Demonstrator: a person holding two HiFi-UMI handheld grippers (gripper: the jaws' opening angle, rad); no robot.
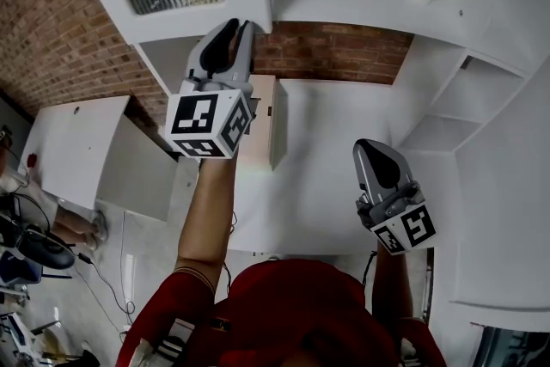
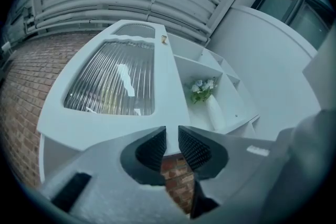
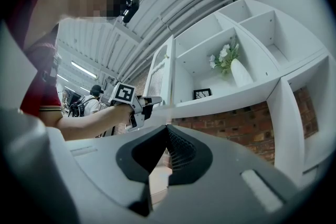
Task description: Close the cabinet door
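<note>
The left claw (image 2: 172,136) was drawn narrow, its ribbed pads (image 2: 155,147) set on either side of the lower edge of the cabinet door (image 2: 105,126), whose white edge filled the slim gap between them. From that grip the door swung out from the cabinet toward the person, standing open, its ribbed glass pane (image 2: 113,78) framed in white. In the head view the marker cube (image 1: 206,125) sat just behind that claw, at the end of a raised bare forearm (image 1: 210,219). Just beyond the door lay the open white shelves (image 2: 231,81), one compartment holding a white vase (image 2: 214,113) with pale flowers (image 2: 202,89) and, nearby, a small framed picture (image 3: 202,93). A brick wall (image 3: 231,123) showed beneath the shelves, above the white worktop (image 1: 335,142). The right claw (image 3: 167,132) was closed with its tips together and nothing between them; it was held lower and off to the right, well apart from the door. Behind it came the person's red top (image 1: 284,305), and far back in the right gripper view stood another person (image 3: 92,102) wearing a cap.
</note>
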